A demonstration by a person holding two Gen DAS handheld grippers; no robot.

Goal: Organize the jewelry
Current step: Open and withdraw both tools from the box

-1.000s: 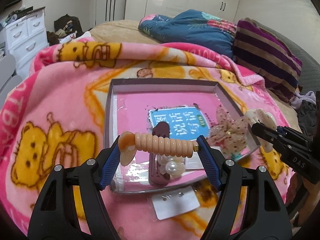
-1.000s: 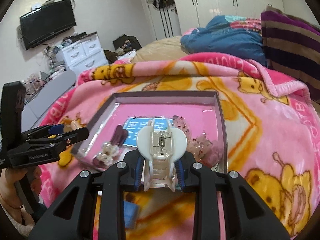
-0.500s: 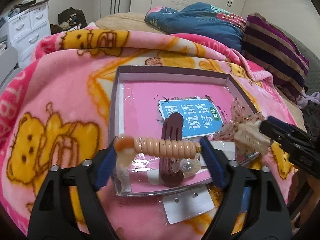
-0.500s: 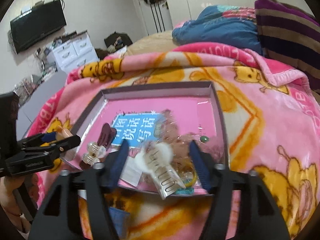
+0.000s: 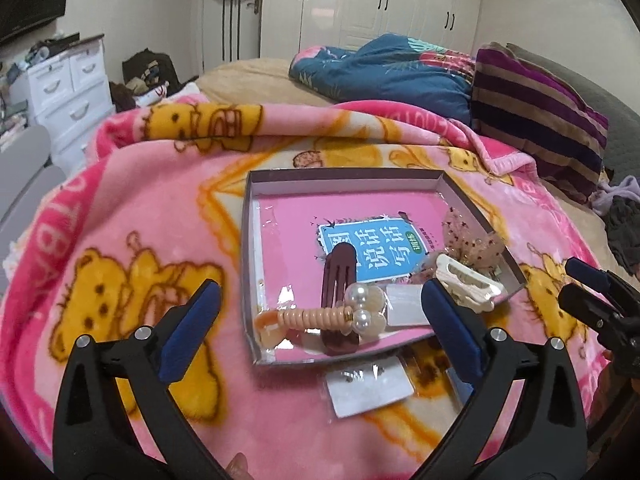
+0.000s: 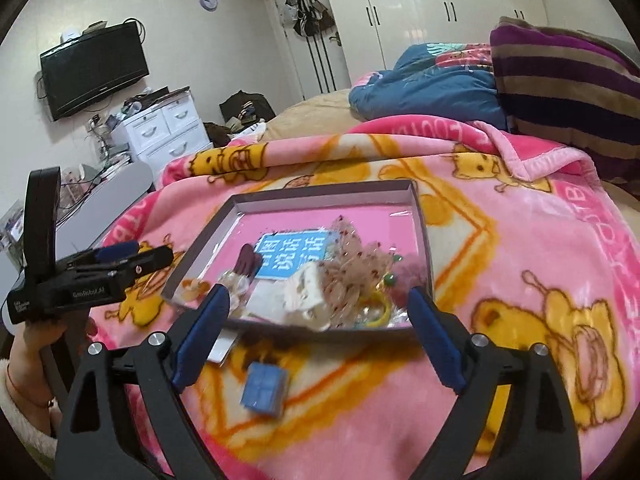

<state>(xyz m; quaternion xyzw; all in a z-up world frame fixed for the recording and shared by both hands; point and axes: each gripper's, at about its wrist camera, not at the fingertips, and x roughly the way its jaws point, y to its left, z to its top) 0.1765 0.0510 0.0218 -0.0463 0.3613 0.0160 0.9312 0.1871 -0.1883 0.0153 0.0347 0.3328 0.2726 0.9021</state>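
L gripper: jaws just opened wide, empty | R gripper: same | peach coil hair tie + white claw clip now in box lid | left: earring card, blue box on blanket

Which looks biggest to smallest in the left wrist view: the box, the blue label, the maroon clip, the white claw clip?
1. box
2. blue label
3. maroon clip and white claw clip look about alike; the maroon clip is partly covered by the pearl piece, so no ranking between them.
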